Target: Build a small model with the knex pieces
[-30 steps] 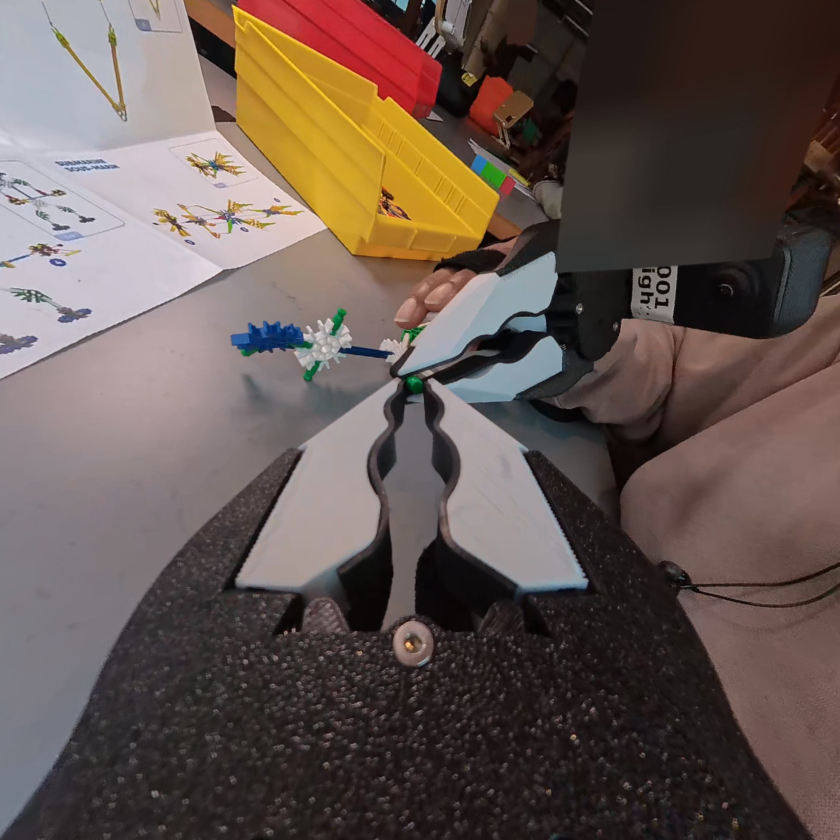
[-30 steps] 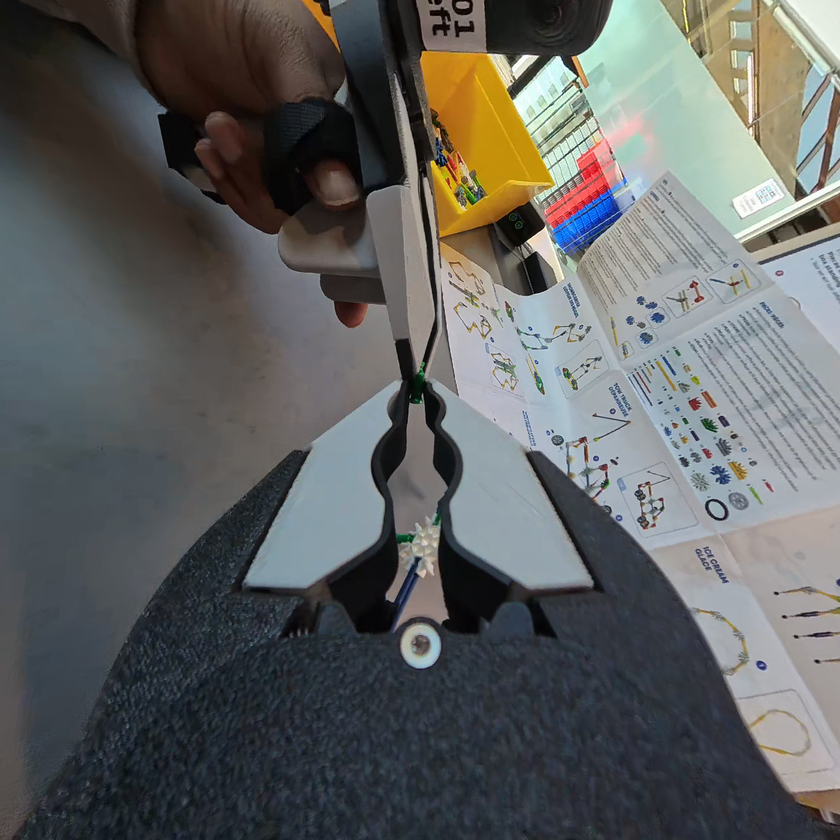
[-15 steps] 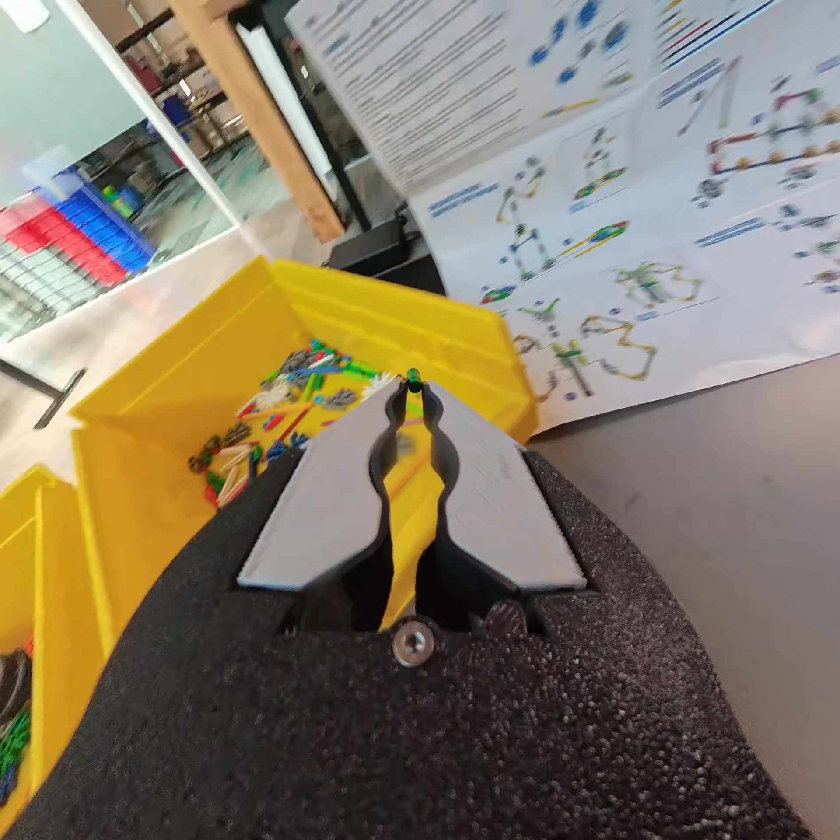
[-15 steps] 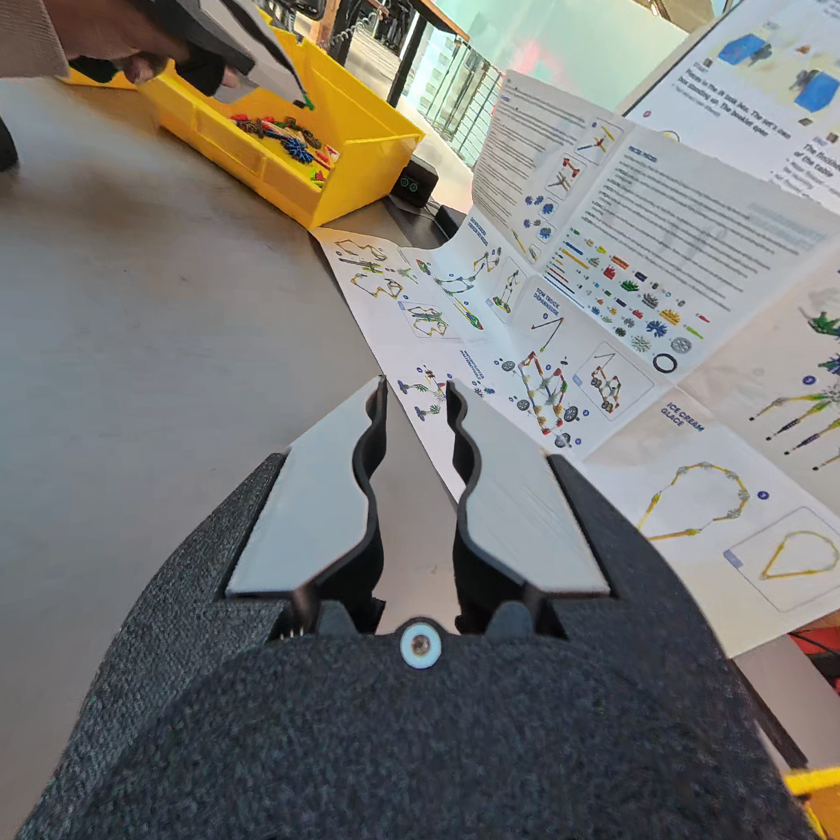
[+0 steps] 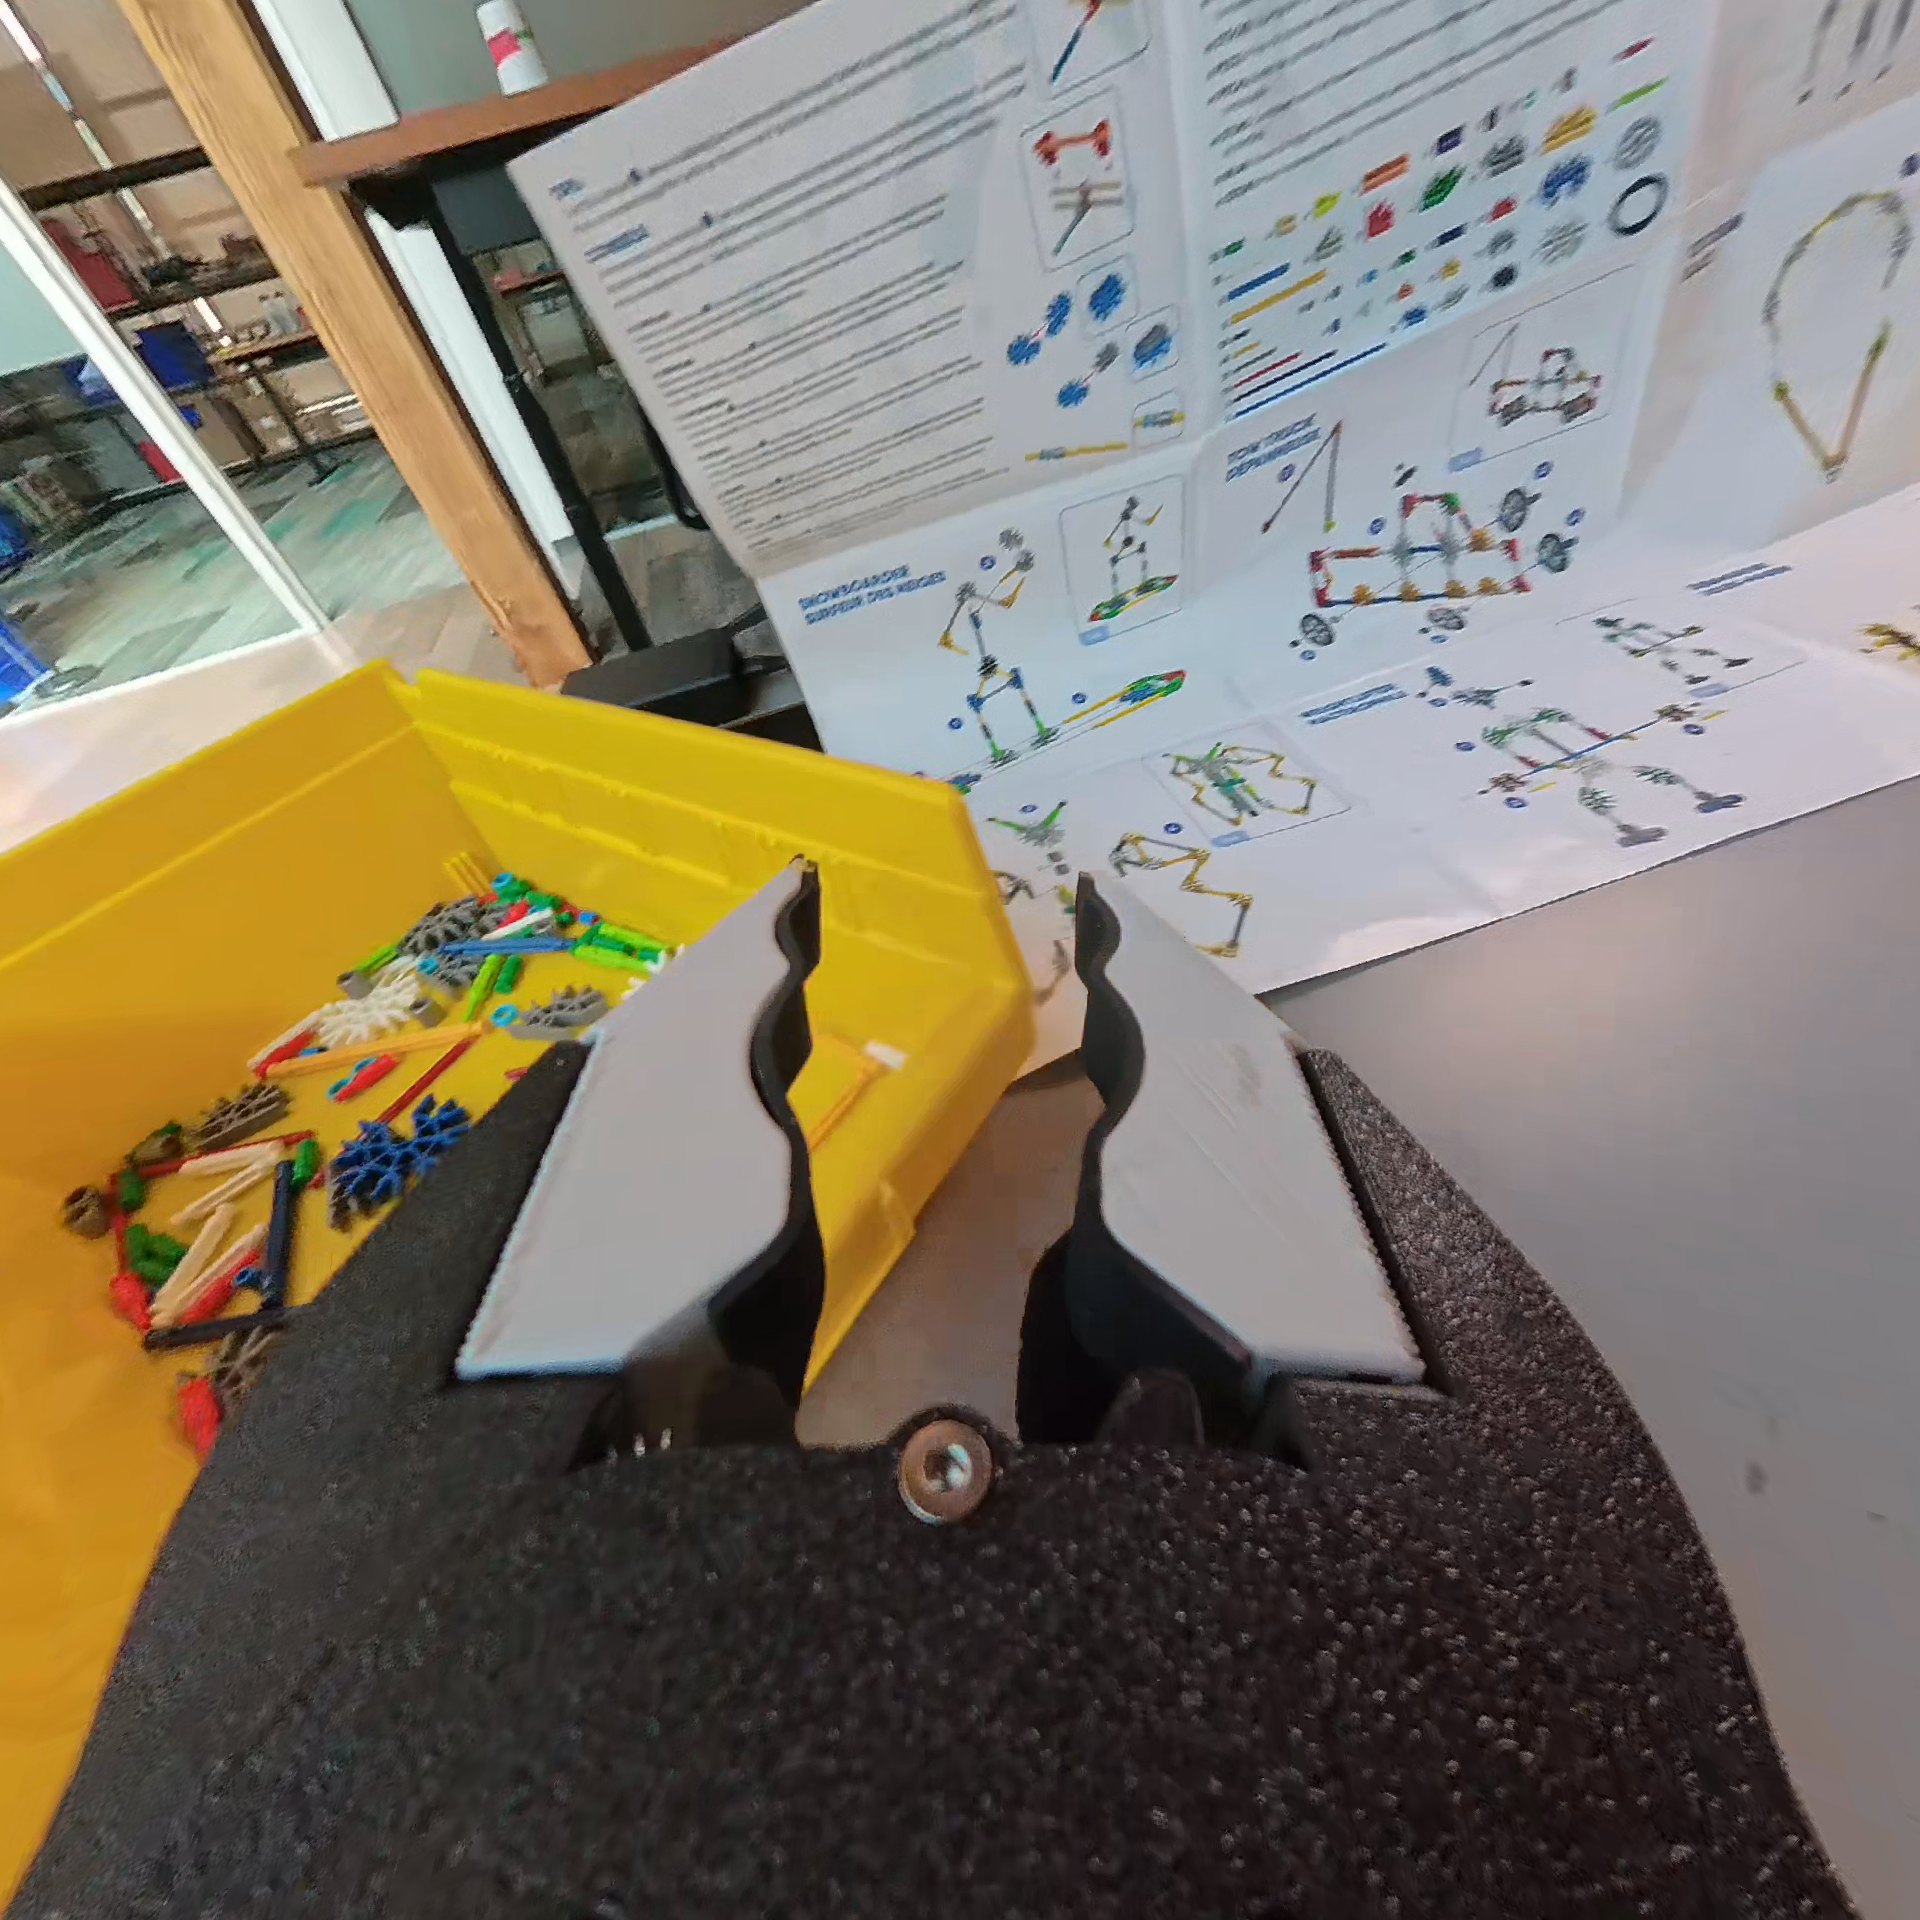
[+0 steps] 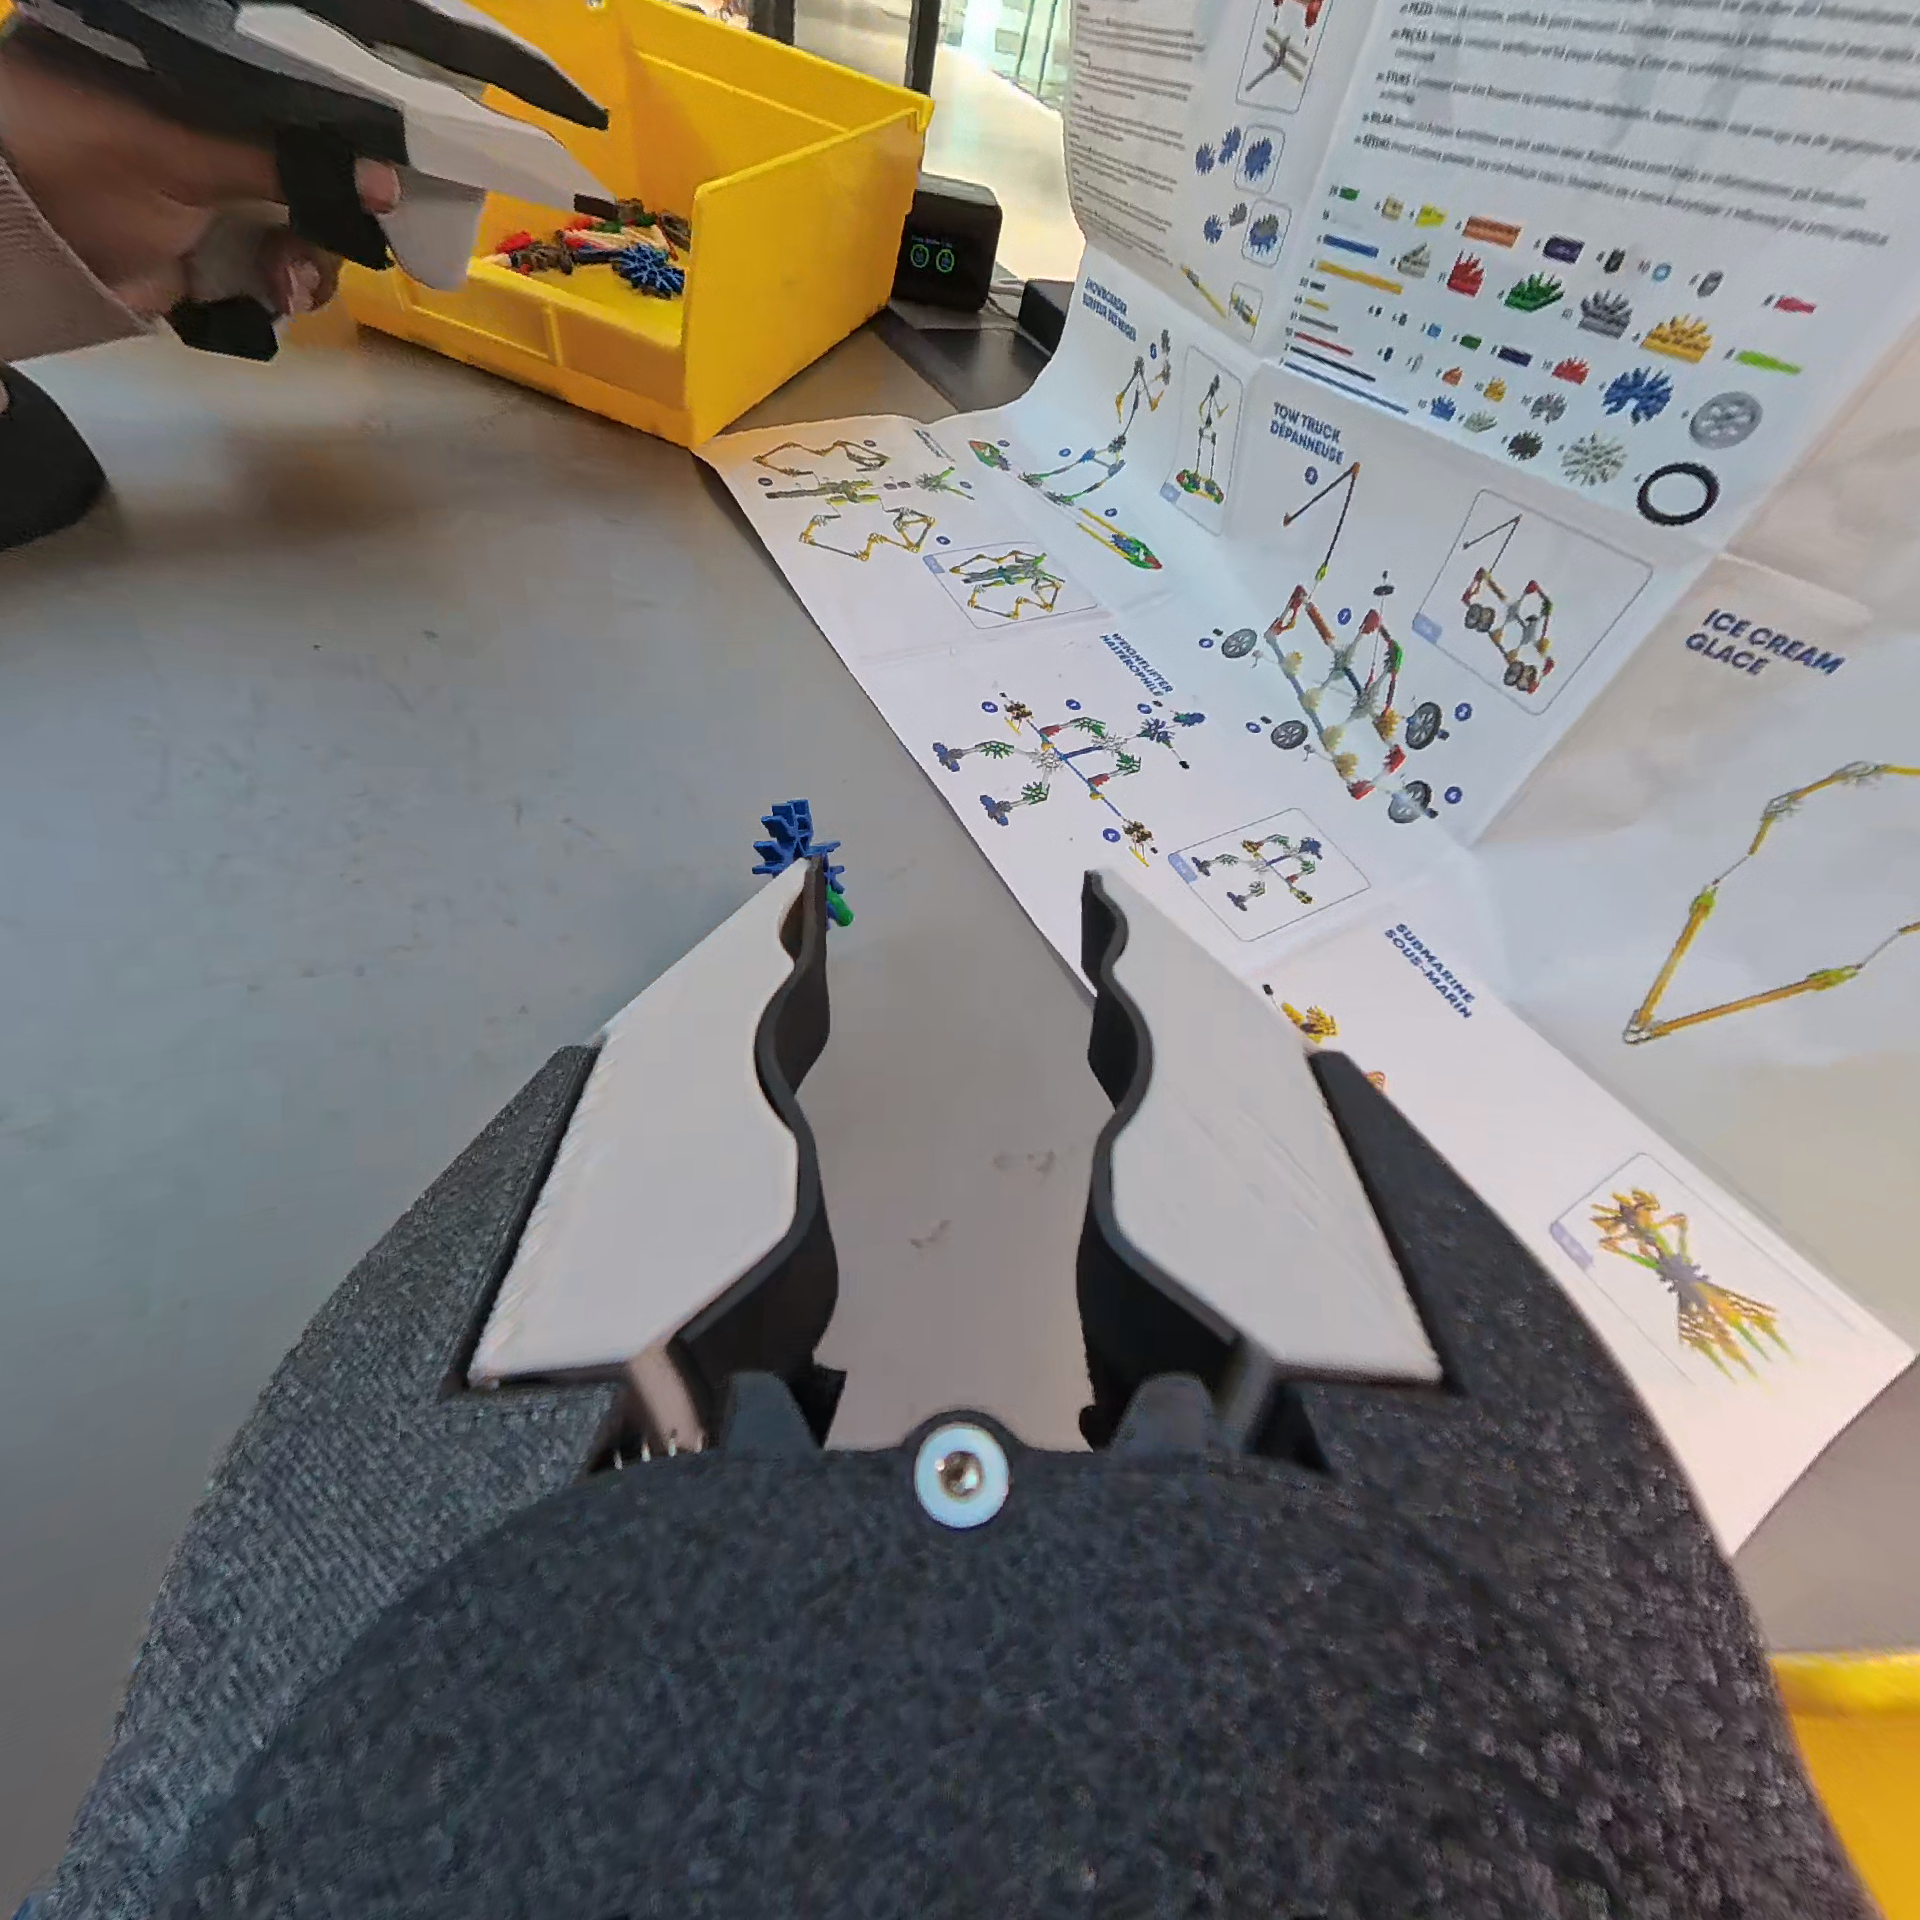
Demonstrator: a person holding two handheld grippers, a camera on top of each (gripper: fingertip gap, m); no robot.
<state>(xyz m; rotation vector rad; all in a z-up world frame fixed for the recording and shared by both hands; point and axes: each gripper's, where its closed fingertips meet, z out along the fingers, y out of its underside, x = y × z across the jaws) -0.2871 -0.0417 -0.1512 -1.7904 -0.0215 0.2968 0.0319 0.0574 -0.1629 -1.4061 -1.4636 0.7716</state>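
My left gripper (image 5: 943, 888) is open and empty, held over the near right corner of a yellow bin (image 5: 717, 821) that holds several loose toy rods and connectors (image 5: 395, 1138). It also shows in the right wrist view (image 6: 488, 145), held by a hand above the same bin (image 6: 800, 249). My right gripper (image 6: 951, 883) is open and empty, low over the grey table (image 6: 364, 779). A small assembly with a blue connector and a green rod (image 6: 795, 836) lies on the table just past its left fingertip, partly hidden by that finger.
A large white instruction sheet (image 6: 1351, 644) lies on the table to the right and stands up at the back; it also shows in the left wrist view (image 5: 1351, 520). A small black device (image 6: 945, 255) sits behind the bin. A yellow edge (image 6: 1860, 1766) shows at lower right. Spacing between my two grippers at the tips: around 35 centimetres.
Both grippers held the assembly a second ago. The left swung to the bin with a green piece and has opened. The right has let go and opened wider; the assembly lies on the table.
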